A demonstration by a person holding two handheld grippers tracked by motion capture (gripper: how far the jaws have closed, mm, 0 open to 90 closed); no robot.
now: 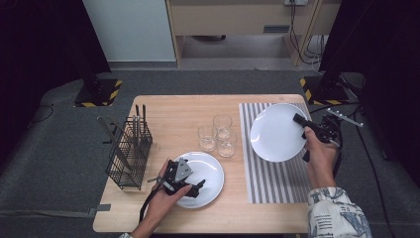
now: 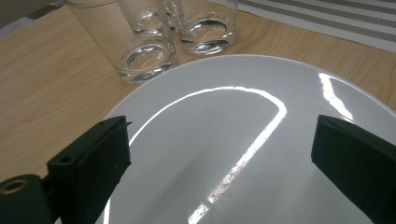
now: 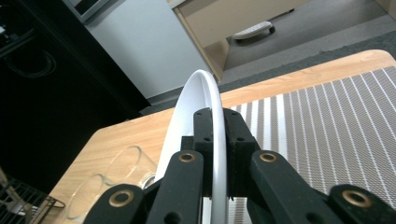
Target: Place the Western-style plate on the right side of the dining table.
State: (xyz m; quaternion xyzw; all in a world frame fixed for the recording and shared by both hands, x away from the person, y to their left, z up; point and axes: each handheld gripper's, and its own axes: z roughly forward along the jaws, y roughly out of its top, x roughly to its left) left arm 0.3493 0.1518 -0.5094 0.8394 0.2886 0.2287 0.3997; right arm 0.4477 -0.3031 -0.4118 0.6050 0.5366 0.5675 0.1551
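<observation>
White plate (image 1: 276,133) tilted above the striped mat (image 1: 271,183)

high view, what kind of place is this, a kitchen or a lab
Likely a lab or recording room set up as a dining table: black stands with hazard-taped bases flank the wooden table, loose cables hang behind, with a striped placemat and plates.

Hidden bits

The near plate (image 2: 243,140) runs off the bottom edge; the held plate (image 3: 205,93) shows just its thin rim.
</observation>
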